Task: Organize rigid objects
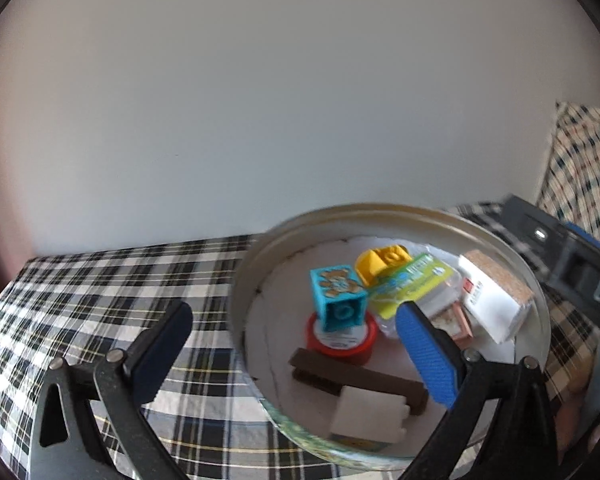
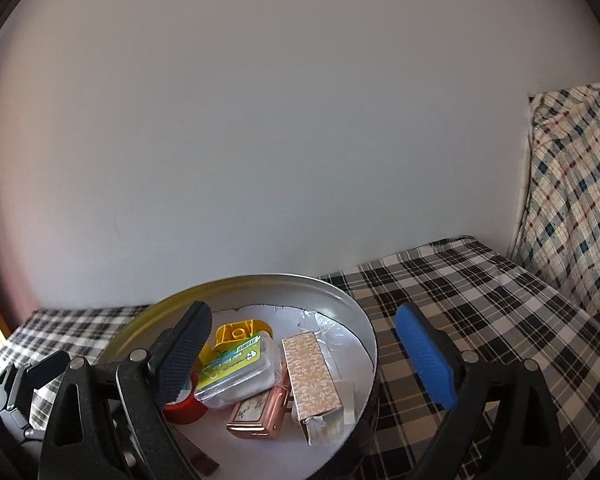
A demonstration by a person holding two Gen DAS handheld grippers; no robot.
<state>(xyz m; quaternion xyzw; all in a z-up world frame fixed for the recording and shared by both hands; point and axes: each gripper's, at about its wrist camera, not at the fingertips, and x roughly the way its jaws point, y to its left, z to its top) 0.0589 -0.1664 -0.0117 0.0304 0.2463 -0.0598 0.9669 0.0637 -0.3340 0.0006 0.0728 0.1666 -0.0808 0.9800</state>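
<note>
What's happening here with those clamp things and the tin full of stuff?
A person is tidying small hard objects into a round metal tin on a checked tablecloth, with a gripper in each hand. The left gripper and right gripper are both open and hold nothing. Already in the tin are a teal toy block on a red tape roll, a yellow block, a patterned box and a few others.

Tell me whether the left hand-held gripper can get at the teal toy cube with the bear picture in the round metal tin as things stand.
Probably yes. The left hand-held gripper is open and empty, and the teal toy cube with the bear picture sits on top of a red round lid in the round metal tin, uncovered from above.
</note>
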